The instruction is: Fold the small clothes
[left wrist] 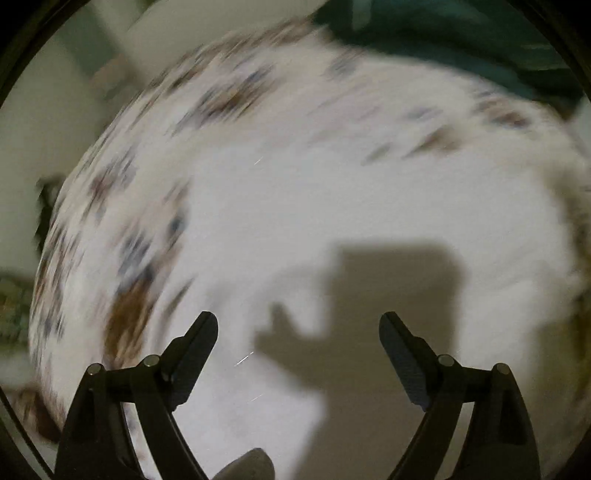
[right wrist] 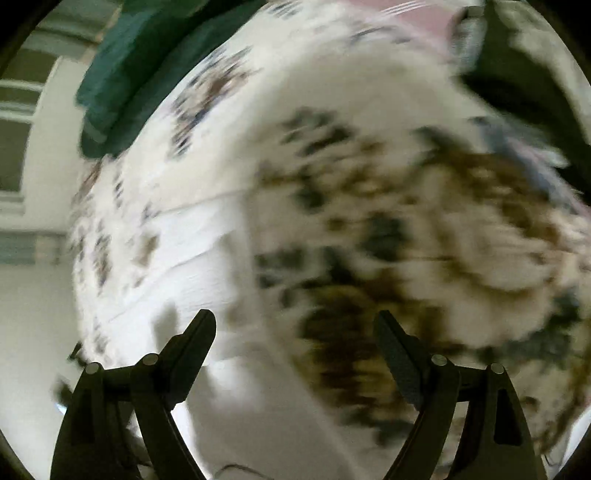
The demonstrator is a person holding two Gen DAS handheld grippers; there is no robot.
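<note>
Both views are smeared by motion. In the left wrist view my left gripper (left wrist: 298,317) hangs open above a white sheet (left wrist: 332,192) with small brown and blue prints; nothing lies between its fingers, and its shadow falls on the cloth. In the right wrist view my right gripper (right wrist: 294,315) is open too, above a white garment (right wrist: 424,236) with brown and dark green blotches that lies on the same printed sheet (right wrist: 177,240). Nothing sits between its fingers. The garment's outline is too blurred to make out.
A dark green cloth (left wrist: 461,40) lies at the sheet's far edge, also seen in the right wrist view as the green cloth (right wrist: 125,77). A dark object (right wrist: 513,74) and pinkish fabric (right wrist: 417,14) sit at the upper right. Pale floor (right wrist: 33,332) shows at the left.
</note>
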